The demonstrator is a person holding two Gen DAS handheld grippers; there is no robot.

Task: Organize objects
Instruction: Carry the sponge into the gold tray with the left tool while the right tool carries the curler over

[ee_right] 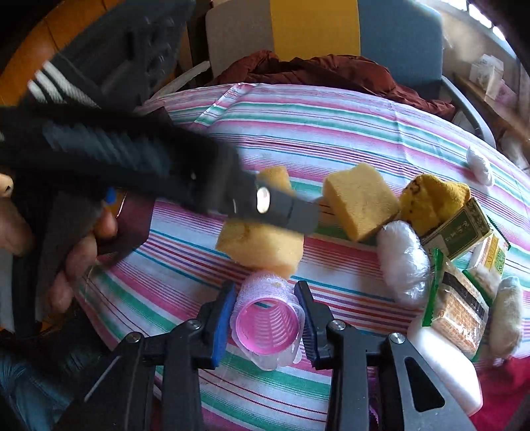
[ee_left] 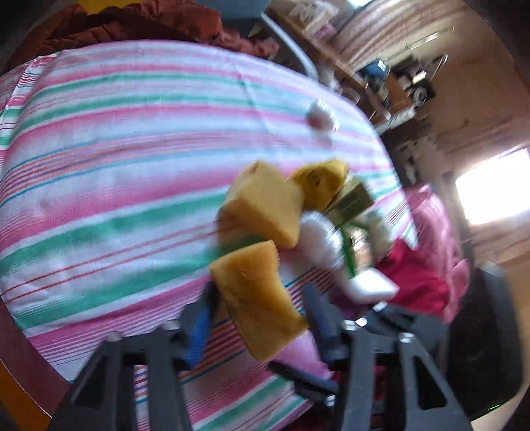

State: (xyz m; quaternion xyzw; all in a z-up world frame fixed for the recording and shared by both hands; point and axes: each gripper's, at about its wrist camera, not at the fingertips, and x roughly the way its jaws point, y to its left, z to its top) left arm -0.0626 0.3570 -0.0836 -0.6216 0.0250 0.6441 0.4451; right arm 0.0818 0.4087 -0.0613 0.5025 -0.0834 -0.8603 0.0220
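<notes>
Right gripper: blue pads pinching a pink hair roller, which lies on its side with the open end toward the camera, resting on the cloth.

Left gripper: closed on a yellow sponge; the right wrist view shows that gripper reaching in from the left, one finger across the sponge's top, a hand on its handle.

Beyond the left gripper: a second yellow sponge block, apart from the held one. Just right of it, a yellow cloth bundle and a green printed box, touching.

Right of the right gripper: a clear plastic-wrapped white bundle, a green-edged packet of brown biscuits lying on a white block, and a pale fuzzy item. No container with contents can be made out.

Surface: bench under a cloth striped pink, green and white. A small clear-wrapped item sits far right, well apart.

Room: a rust-brown garment beyond the cloth, a grey and yellow chair back behind it.
</notes>
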